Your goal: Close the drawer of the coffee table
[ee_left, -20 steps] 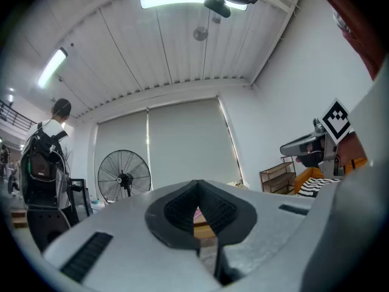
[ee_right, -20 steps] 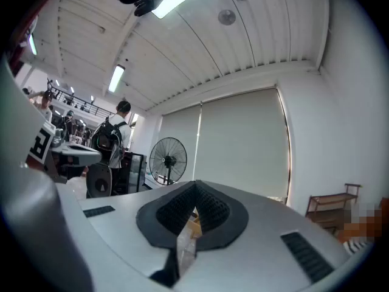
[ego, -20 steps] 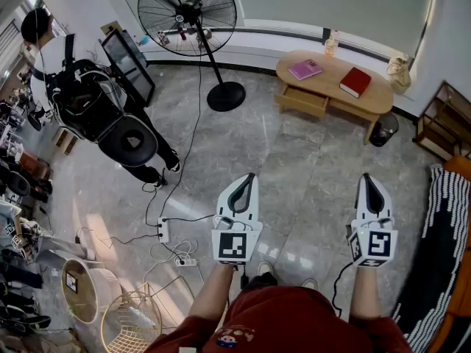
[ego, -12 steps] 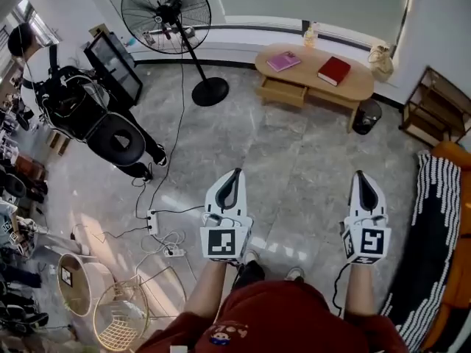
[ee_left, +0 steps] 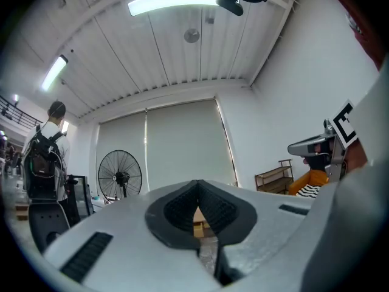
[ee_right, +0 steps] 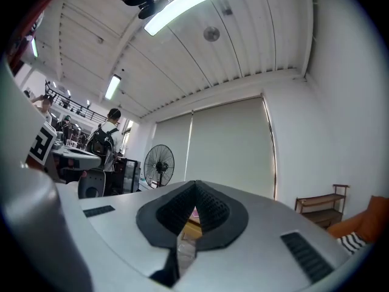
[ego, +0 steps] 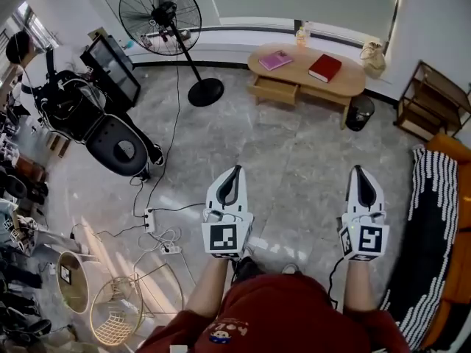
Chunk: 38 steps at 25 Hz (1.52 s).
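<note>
The oval wooden coffee table (ego: 346,83) stands far ahead by the window wall. Its drawer (ego: 274,90) is pulled out on the left front. A pink book (ego: 275,59) and a red book (ego: 324,68) lie on top. My left gripper (ego: 235,170) and right gripper (ego: 358,170) are held level over the marble floor, well short of the table. Both are shut with nothing between the pads. In the left gripper view the left gripper (ee_left: 196,190) shows a sliver of the wooden table through its gap. The right gripper (ee_right: 194,193) is likewise shut and empty.
A standing fan (ego: 163,17) is left of the table, its base (ego: 205,92) on the floor. A person with a backpack (ego: 51,94) and an office chair (ego: 121,149) are at left. Power strips and cables (ego: 151,220), a wire basket (ego: 118,318), a bin (ego: 360,112), a shelf (ego: 430,101).
The head view has shifted, so the coffee table and fan now sit further left and higher. Both grippers kept their pose and stayed shut. The person at left moved slightly.
</note>
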{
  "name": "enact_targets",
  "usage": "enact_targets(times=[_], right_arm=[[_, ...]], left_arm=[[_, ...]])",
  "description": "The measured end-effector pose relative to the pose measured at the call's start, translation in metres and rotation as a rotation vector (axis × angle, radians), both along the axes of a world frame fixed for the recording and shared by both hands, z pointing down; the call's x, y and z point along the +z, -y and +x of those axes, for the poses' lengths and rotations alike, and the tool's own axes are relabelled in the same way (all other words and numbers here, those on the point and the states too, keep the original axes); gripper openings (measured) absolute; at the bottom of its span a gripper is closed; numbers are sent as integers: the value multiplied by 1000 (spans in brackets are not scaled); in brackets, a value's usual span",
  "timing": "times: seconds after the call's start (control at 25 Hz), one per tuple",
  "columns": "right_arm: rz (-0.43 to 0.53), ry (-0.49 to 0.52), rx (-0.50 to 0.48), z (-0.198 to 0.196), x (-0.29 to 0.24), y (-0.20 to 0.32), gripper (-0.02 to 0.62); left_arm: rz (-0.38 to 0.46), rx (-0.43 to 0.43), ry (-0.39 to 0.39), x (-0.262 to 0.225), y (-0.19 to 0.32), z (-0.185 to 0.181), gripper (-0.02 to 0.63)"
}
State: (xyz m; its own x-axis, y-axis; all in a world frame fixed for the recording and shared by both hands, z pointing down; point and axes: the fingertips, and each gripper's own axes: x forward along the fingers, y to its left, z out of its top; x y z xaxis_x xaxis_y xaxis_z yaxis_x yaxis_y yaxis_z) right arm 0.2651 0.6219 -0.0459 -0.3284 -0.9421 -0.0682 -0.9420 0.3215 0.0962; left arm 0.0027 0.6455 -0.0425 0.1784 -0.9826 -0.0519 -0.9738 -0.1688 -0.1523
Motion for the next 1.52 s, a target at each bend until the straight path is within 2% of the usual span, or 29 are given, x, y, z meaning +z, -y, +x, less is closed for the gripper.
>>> enact_targets(times=[0.2, 0.28, 0.36, 0.48, 0.72, 1.0, 1.32, 1.52], right_arm=[[-4, 8, -15, 15, 7, -4, -3], [-8, 8, -11, 23, 8, -5, -3], [-18, 11, -6, 30, 11, -6, -3], [-30, 15, -7, 42, 18, -7, -3], [-50, 9, -23, 59, 30, -11, -3], [-57, 9, -22, 59, 39, 6, -3], [-63, -8, -2, 35, 49, 53, -3], [-79, -17, -2, 9, 49, 106, -3]], left_arm=[[-25, -8, 14, 7, 1, 22, 16], [-35, -10, 10, 9, 3, 30, 62], [-52, -1, 3, 11, 4, 39, 145], [-75, 11, -5, 17, 4, 53, 193], [-90, 18, -4, 26, 0, 74, 193], [-96, 10, -27, 38, 18, 71, 193], [-89, 54, -36, 56, 73, 52, 193], [-89, 65, -37, 57, 128, 28, 193]])
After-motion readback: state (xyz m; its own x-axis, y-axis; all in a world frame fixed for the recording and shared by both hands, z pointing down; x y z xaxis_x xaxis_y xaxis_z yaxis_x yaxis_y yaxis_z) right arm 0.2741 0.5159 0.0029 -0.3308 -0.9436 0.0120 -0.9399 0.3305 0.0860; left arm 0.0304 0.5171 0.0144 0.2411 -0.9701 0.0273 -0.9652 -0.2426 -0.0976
